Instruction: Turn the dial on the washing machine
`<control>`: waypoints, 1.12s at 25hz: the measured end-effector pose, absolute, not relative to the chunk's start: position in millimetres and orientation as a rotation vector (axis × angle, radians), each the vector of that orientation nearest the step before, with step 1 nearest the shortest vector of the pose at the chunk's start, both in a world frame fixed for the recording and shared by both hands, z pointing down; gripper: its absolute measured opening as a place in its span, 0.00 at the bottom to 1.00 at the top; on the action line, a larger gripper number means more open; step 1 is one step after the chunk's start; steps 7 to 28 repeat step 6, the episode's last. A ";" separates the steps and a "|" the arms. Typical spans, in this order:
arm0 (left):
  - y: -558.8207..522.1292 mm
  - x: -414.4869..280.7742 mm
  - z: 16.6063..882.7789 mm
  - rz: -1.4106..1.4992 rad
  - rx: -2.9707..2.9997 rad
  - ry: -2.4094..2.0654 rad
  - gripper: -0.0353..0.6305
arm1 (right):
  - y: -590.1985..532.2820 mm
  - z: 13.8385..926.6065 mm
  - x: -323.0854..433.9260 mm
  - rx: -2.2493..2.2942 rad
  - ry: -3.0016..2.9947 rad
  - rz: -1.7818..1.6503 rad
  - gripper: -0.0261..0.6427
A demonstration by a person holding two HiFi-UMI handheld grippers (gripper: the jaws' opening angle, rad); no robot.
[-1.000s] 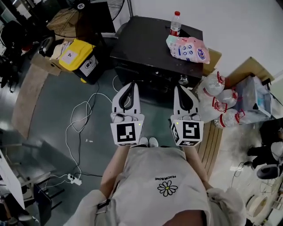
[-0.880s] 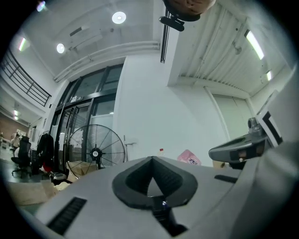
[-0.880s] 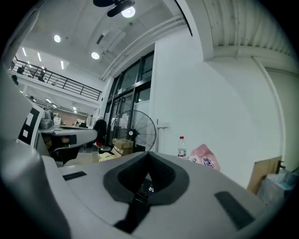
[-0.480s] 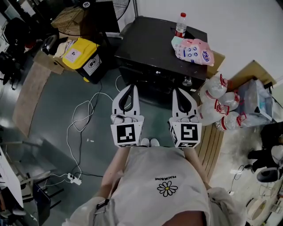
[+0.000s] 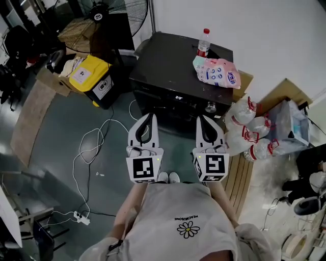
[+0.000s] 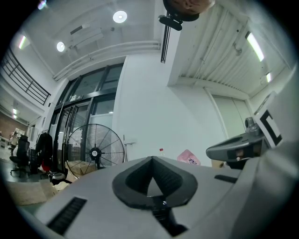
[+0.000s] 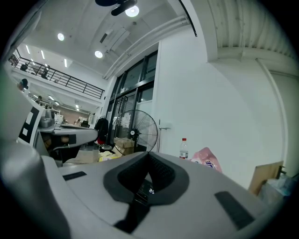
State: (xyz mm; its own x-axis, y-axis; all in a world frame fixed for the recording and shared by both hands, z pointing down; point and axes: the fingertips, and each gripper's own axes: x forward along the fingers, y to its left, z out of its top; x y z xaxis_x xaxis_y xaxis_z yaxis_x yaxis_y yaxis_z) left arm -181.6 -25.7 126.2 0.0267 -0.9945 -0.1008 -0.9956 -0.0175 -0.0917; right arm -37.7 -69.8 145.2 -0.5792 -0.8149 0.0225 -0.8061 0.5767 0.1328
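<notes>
The black washing machine (image 5: 173,61) stands against the white wall, seen from above in the head view. Its silver dial (image 5: 211,107) sits at the right end of the front panel. I hold both grippers level, side by side, short of the machine's front. The left gripper (image 5: 149,116) is shut with nothing in it, its tips meeting (image 6: 152,158). The right gripper (image 5: 202,118) is also shut and empty (image 7: 148,154). It points toward the machine just below and left of the dial, apart from it.
A water bottle (image 5: 203,43) and a pink refill bag (image 5: 216,71) lie on the machine's top. Several large plastic bottles (image 5: 247,127) crowd the floor at the right. A yellow-lidded bin (image 5: 89,74), a standing fan (image 5: 109,10) and white cable (image 5: 91,148) are at the left.
The head view has drifted slightly, so the machine sits a little differently in the picture. Both grippers stay shut and in nearly the same place.
</notes>
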 end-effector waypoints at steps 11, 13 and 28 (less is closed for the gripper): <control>-17.9 -185.4 134.3 -0.002 -2.160 2.135 0.05 | -64.4 149.2 -42.8 1.382 -2.712 -0.149 0.05; -17.9 -185.4 134.3 -0.002 -2.160 2.135 0.05 | -64.4 149.2 -42.8 1.382 -2.712 -0.149 0.05; -17.9 -185.4 134.3 -0.002 -2.160 2.135 0.05 | -64.4 149.2 -42.8 1.382 -2.712 -0.149 0.05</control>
